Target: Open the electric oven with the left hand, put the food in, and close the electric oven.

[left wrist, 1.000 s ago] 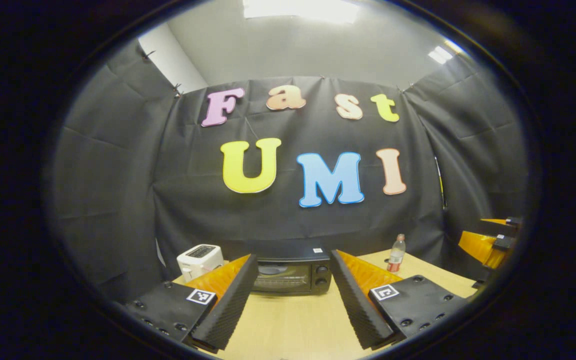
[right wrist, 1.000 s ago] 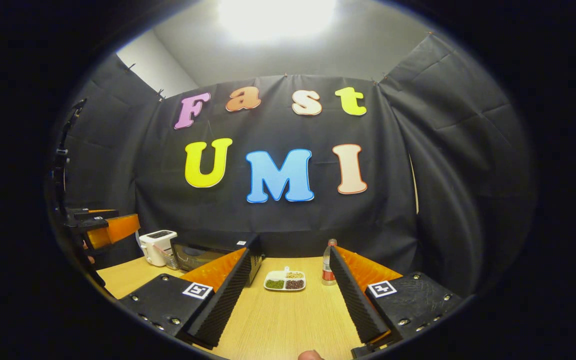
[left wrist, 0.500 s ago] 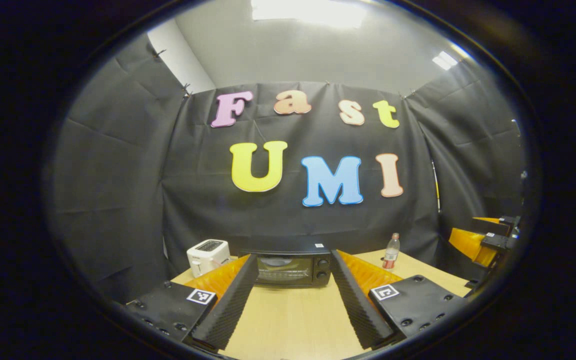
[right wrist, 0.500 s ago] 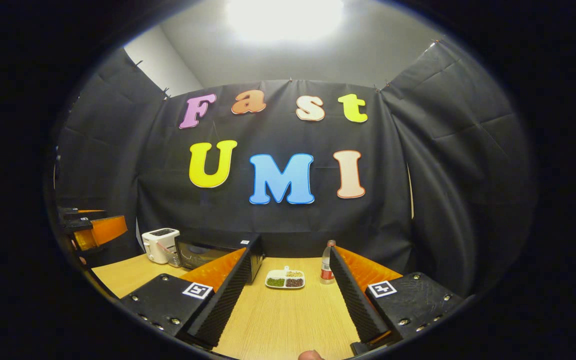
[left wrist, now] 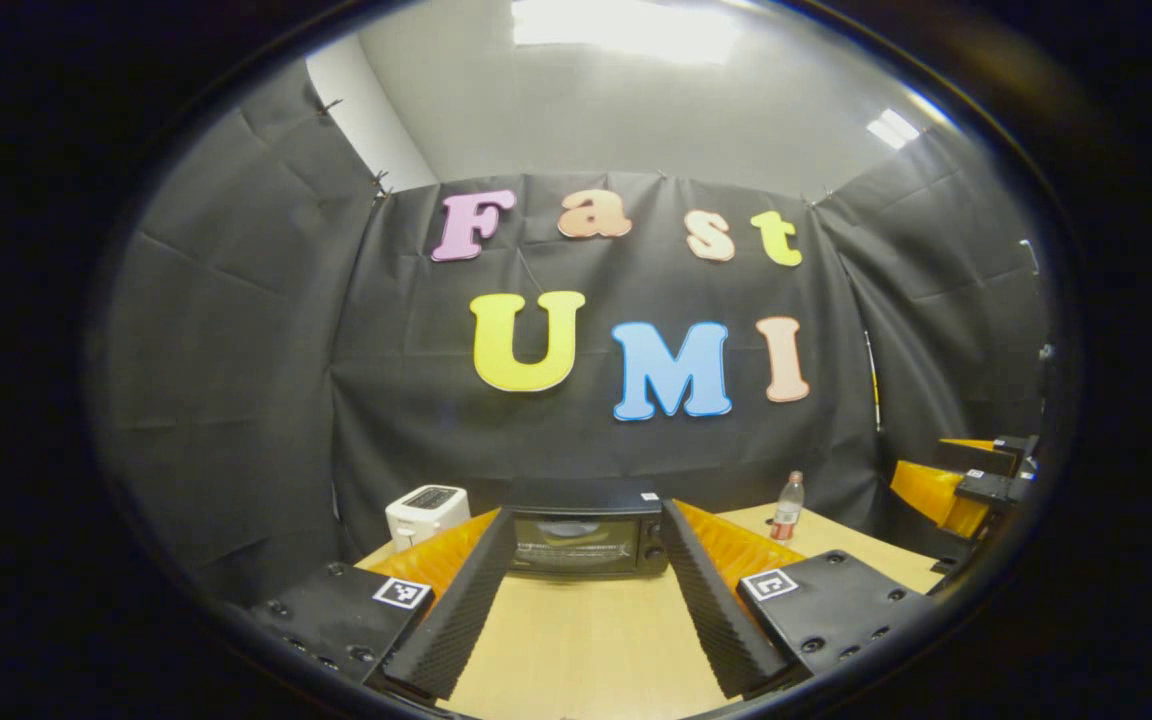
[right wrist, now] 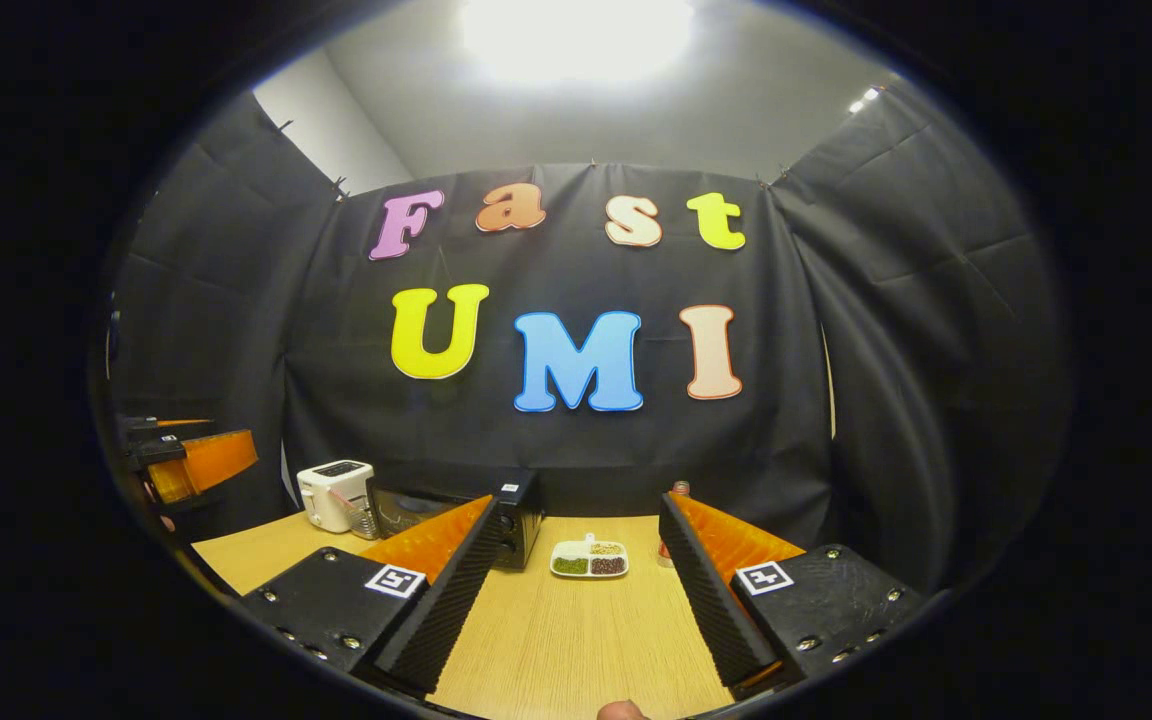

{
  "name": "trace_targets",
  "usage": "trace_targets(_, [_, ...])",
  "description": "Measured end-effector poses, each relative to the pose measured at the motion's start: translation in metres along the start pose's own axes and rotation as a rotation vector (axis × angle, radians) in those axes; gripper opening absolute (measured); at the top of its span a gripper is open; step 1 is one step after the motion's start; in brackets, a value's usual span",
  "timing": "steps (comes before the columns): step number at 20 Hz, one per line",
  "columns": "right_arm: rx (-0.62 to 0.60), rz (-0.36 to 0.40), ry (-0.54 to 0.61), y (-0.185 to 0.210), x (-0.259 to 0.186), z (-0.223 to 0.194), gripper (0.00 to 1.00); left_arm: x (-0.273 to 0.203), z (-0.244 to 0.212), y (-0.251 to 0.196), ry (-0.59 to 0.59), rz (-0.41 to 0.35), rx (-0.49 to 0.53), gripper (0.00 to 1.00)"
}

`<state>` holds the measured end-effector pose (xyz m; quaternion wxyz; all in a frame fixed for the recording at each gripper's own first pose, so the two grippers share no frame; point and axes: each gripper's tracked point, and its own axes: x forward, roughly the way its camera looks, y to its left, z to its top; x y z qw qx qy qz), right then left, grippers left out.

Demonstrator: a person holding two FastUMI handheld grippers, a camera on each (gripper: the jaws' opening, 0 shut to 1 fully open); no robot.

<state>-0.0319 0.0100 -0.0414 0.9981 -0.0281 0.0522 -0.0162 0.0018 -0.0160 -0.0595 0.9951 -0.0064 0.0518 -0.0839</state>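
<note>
A black electric oven [left wrist: 586, 540] stands at the back of the wooden table with its glass door shut. It lies straight ahead between the fingers of my left gripper [left wrist: 584, 635], which is open, empty and well short of it. In the right gripper view the oven [right wrist: 456, 515] sits at the left, partly hidden by a finger. A white divided tray of food [right wrist: 589, 560] rests on the table ahead of my right gripper [right wrist: 571, 625], also open and empty. The other gripper appears far off at each view's edge [left wrist: 966, 480] [right wrist: 186, 460].
A white toaster [left wrist: 426, 510] stands left of the oven. A clear bottle with a red label [left wrist: 787, 508] stands right of it, near the food tray. The wooden table [left wrist: 576, 650] stretches from my fingers to the oven. Black cloth walls close the booth on three sides.
Both views have tilted slightly; the oven now sits centred between my left fingers and a bit higher. In the right gripper view the tray and bottle shifted right, the bottle now behind a finger.
</note>
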Motion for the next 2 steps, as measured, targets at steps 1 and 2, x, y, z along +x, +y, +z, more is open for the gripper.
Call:
trace_targets(1, [-0.003,-0.001,-0.003,0.0012,-0.0003,0.0025,0.97,0.0013,0.0009,0.0020,0.002,-0.002,0.002,1.00])
trace_targets(2, [-0.007,0.001,-0.003,0.0032,0.0000,0.0025,0.97,0.0023,0.0005,0.0045,0.004,0.000,0.003,1.00])
